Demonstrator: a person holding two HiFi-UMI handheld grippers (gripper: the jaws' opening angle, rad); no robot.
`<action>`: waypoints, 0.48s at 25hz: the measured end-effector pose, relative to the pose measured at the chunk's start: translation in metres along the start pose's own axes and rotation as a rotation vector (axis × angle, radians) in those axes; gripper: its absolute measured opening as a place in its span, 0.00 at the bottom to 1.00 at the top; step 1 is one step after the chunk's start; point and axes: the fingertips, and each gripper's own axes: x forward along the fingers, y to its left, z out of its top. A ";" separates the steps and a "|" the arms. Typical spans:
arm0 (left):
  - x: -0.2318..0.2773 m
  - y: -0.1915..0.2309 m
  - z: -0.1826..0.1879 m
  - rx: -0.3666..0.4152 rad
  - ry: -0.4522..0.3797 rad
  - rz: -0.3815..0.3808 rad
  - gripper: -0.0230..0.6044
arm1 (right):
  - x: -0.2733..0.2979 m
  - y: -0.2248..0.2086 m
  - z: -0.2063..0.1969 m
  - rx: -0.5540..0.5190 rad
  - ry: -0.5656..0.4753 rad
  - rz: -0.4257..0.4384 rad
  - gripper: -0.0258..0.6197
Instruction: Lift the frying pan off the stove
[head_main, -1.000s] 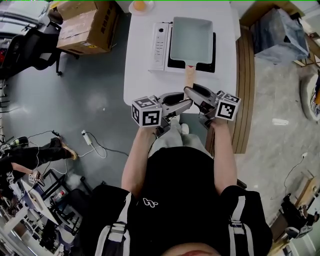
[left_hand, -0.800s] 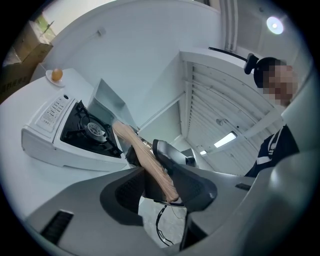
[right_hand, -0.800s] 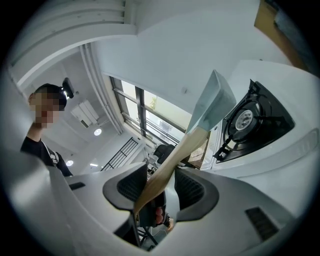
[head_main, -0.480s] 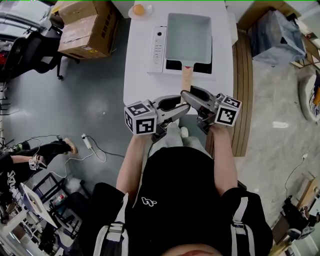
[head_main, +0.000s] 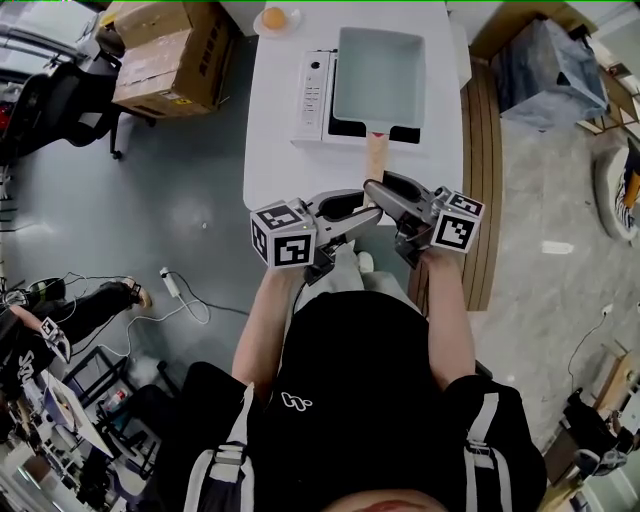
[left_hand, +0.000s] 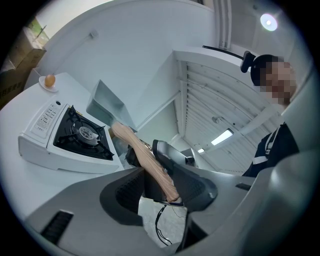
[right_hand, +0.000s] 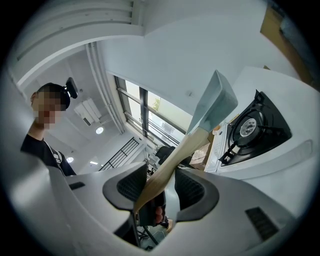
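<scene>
Wooden handle (head_main: 375, 155) is clamped by both our left gripper (left_hand: 160, 186) and right gripper (right_hand: 161, 186). Frying pan (head_main: 378, 62) hangs upper centre, looks clear of the stove (head_main: 312, 95) burner. We lift evenly, squeeze matched, pan level.

Counts:
- frying pan (head_main: 378, 75): 1, with 1 wooden handle (head_main: 375, 155)
- stove (head_main: 313, 95): 1, with 1 burner (left_hand: 82, 132)
- white table (head_main: 300, 165): 1
- grippers: 2, the left gripper (head_main: 370, 208) and the right gripper (head_main: 374, 186)
- far left corner of the table: 1 small plate (head_main: 262, 22) with 1 orange round item (head_main: 274, 16) on it
- floor, far left: 2 cardboard boxes (head_main: 178, 62), the smaller one (head_main: 150, 12) beyond the larger
</scene>
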 end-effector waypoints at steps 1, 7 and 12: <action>0.000 0.000 0.000 0.000 0.001 -0.002 0.33 | 0.000 0.000 0.000 0.000 -0.002 -0.001 0.33; 0.000 0.000 -0.001 0.006 0.011 -0.010 0.34 | -0.001 0.000 0.000 0.000 -0.012 -0.004 0.33; 0.000 -0.001 -0.002 0.009 0.021 -0.015 0.34 | -0.002 0.000 0.000 -0.007 -0.012 -0.014 0.33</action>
